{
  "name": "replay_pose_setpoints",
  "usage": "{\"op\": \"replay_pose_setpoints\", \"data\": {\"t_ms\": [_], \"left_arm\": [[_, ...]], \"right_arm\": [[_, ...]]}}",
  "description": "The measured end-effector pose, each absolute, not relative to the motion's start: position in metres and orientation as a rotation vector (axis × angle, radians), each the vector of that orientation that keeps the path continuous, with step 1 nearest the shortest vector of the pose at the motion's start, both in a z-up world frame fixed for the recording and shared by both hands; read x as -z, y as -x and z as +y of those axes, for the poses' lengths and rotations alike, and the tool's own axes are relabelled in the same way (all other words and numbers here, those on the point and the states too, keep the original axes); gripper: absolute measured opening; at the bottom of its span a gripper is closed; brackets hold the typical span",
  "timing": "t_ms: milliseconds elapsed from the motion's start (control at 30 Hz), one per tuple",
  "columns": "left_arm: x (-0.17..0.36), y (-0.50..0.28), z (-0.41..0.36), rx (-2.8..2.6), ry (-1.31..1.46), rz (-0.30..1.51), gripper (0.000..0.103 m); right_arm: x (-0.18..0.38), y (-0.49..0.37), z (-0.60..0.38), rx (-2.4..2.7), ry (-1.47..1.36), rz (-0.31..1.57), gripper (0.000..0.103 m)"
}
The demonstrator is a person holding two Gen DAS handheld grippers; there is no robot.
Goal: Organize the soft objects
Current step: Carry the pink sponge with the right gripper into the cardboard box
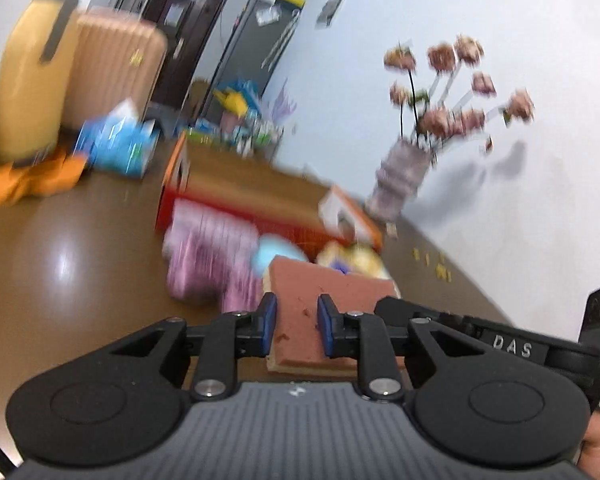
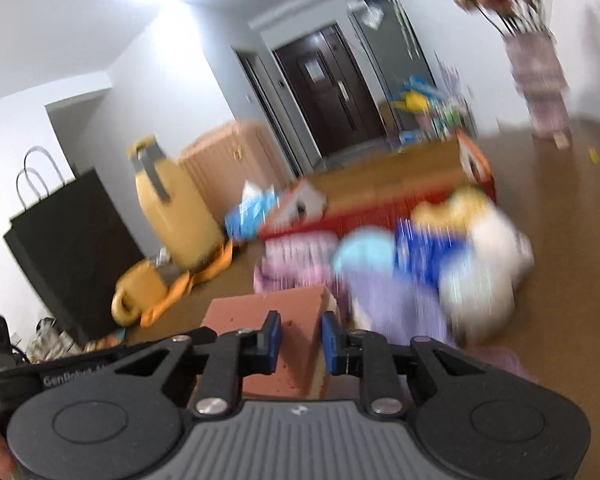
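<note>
Reddish-brown foam sponge slab with a cream underside (image 1: pixel 320 304) — pinched at each end by my tongs above the brown table (image 1: pixel 60 264) | my left gripper (image 1: pixel 297 325) clenched on it | my right gripper (image 2: pixel 300 340) clenched on it too | blurred pink plush toy (image 1: pixel 208 256) and open red cardboard box (image 1: pixel 236 184) just beyond.

Two low wrist views over tongs, sharing the red box (image 1: pixel 228 204) (image 2: pixel 380 204)

Bright indoor light, ceiling glare, heavy motion blur, fisheye-bent dark corners.
</note>
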State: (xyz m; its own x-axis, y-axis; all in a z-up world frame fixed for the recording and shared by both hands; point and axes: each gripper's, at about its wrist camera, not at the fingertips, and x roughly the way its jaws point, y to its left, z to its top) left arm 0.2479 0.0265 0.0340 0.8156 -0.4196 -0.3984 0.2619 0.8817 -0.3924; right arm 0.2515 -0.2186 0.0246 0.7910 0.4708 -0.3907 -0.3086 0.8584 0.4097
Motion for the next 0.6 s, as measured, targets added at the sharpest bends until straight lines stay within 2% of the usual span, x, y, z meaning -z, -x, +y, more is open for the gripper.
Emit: {"op": "replay_pose_setpoints", "data": {"t_ms": [133,267,433,600], "left_arm": [[-0.07,-0.351,0.026,0.357,0.291,0.463,0.022],[-0.075,-0.471,0.029,0.304,0.29,0.54,0.022],[-0.041,-0.594,0.027,0.205,0.259,0.697,0.022],[-0.011,-0.641,0.017,0.124,0.162,0.758,0.022]], "right_arm": [[-0.065,-0.348,-0.21,-0.424,-0.284,0.464,0.021],[-0.073,-0.474,-0.201,-0.411,-0.31,0.565,0.021],[-0.041,-0.606,-0.184,-0.35,-0.315,0.73,0.021],[-0.005,-0.675,-0.166,-0.334,-0.308,0.869,0.021]]}}
